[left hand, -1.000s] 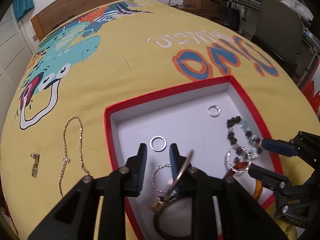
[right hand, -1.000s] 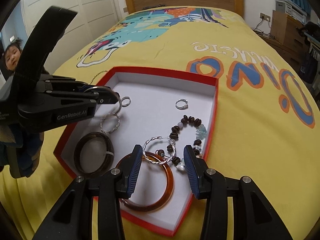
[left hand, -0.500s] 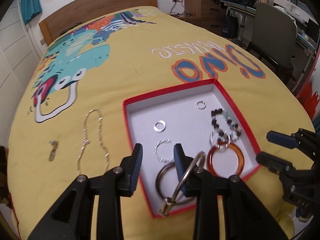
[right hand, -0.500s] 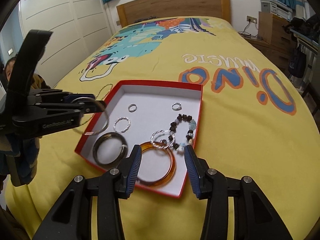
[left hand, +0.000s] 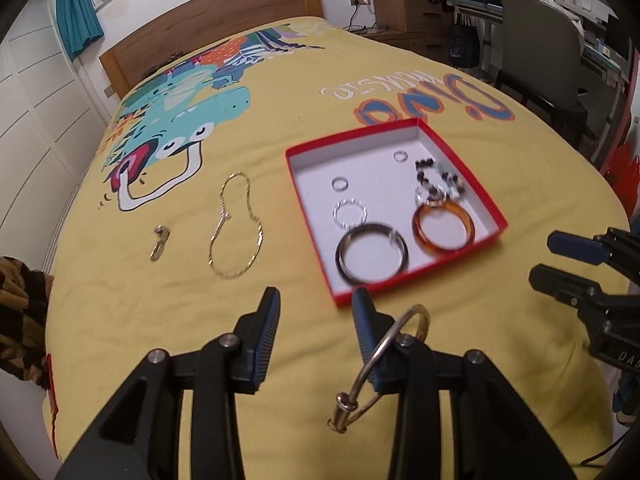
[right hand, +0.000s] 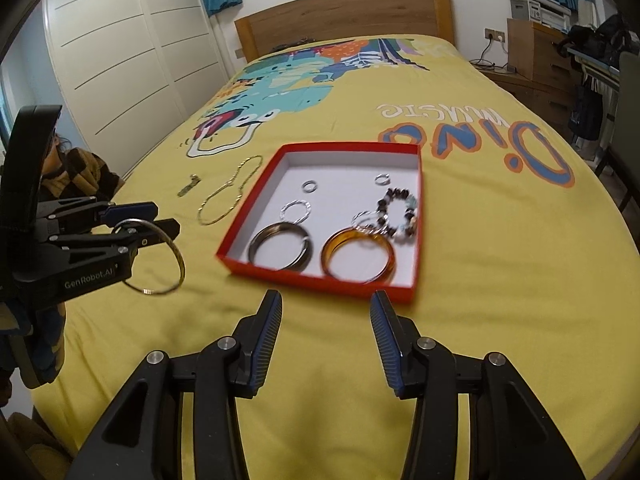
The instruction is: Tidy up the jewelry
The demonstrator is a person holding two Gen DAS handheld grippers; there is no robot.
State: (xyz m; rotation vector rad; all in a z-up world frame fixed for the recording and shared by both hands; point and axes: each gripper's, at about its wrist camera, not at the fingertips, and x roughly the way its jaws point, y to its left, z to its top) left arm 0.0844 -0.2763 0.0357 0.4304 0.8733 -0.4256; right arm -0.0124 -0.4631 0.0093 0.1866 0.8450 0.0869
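Note:
A red box with a white floor lies on the yellow bed. It holds a dark bangle, an amber bangle, a beaded bracelet and several silver rings. My left gripper is open, with a thin metal bangle hanging looped over its right finger, in front of the box. My right gripper is open and empty, also in front of the box.
A gold chain and a small gold piece lie on the bed left of the box. A wooden headboard is at the far end. A chair and desk stand to the right.
Both grippers have pulled back and up from the box. The left gripper has carried the thin bangle out on its finger. The box contents stay put.

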